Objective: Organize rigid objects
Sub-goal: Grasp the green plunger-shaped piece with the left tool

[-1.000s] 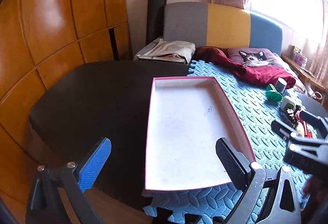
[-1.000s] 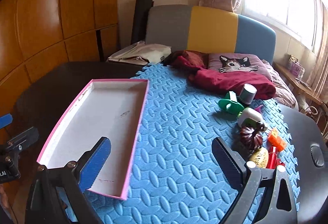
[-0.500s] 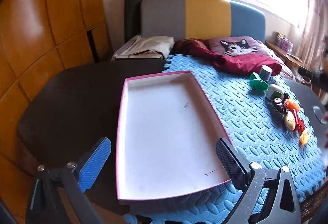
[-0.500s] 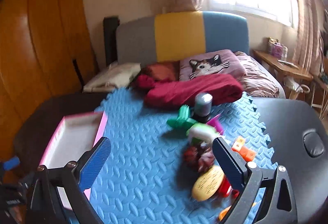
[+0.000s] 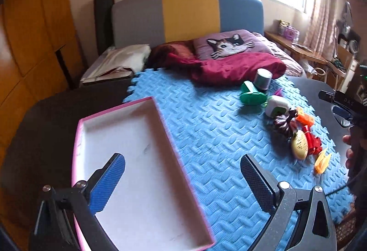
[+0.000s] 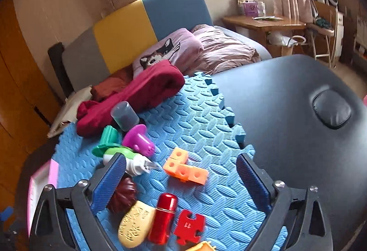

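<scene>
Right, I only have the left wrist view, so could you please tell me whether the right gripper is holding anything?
Observer: No, the right gripper is open and empty, above the toys on the blue mat.
Operator: Thank you. What sits between its fingers?
Observer: An orange block piece made of joined cubes, lying free on the mat.
Operator: And nearer the camera?
Observer: A red cylinder lies beside a red jigsaw piece.
</scene>
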`<state>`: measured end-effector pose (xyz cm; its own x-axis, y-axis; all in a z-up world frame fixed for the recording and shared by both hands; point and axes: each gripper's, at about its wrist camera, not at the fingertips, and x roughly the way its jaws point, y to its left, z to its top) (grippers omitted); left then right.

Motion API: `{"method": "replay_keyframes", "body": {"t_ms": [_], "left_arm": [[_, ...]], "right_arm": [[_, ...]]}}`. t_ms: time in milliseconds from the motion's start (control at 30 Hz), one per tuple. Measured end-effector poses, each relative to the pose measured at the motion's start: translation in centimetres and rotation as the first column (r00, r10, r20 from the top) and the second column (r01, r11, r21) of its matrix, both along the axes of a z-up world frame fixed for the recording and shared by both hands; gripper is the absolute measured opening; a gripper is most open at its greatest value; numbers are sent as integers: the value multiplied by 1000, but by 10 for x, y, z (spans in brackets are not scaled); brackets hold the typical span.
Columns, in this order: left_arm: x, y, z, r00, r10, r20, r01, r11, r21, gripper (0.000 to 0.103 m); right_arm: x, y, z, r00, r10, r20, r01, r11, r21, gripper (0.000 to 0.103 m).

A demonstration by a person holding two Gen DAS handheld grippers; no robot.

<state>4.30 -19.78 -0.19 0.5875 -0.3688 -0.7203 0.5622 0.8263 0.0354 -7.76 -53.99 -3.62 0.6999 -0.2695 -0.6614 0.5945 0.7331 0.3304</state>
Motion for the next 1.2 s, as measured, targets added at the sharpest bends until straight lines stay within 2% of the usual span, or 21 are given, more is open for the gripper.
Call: {"method": "replay_keyframes", "body": {"t_ms": [200,333,500,567,667,733,867,900,933,1000,1200], "left_arm": [[37,-67,-11,992,-71,-108,69,997,-17,94],[61,-113,-15,986,-95,-140,93,995,-23,94],[85,-167,-22,980,-144,-139,148,989,16,92],[95,-188,-30,970,-174,-170,182,983,29,84],[105,-213,-42,961,-203,-188,219,973,68,79],[112,-226,-50,952,-215,-218,235,969,71,69],[123,-244,-62,941,-219,-258,241,969,59,65],[125,-248,-66,942,-209,-262,234,970,66,57],[129,-251,-71,942,-195,-274,221,973,70,44],[135,-255,-82,924,-199,-327,227,973,50,30],[129,-230,-83,934,-180,-309,194,981,15,30]], "right_arm": [[-3,-2,1,999,7,46,-10,998,61,98],[-5,-3,5,998,3,67,-8,997,71,97],[-6,-4,7,997,8,83,-14,997,76,97],[-5,-5,7,997,7,82,-14,996,85,97],[-4,-5,5,996,20,88,-30,994,109,97],[-2,-5,5,996,31,87,-40,993,110,96],[0,-3,5,995,45,84,-55,992,112,95],[0,-3,4,996,46,83,-55,992,112,95],[0,-2,4,996,47,80,-55,992,113,95],[1,-1,3,996,50,72,-58,992,112,95],[5,1,1,996,73,48,-78,991,106,83]]}}
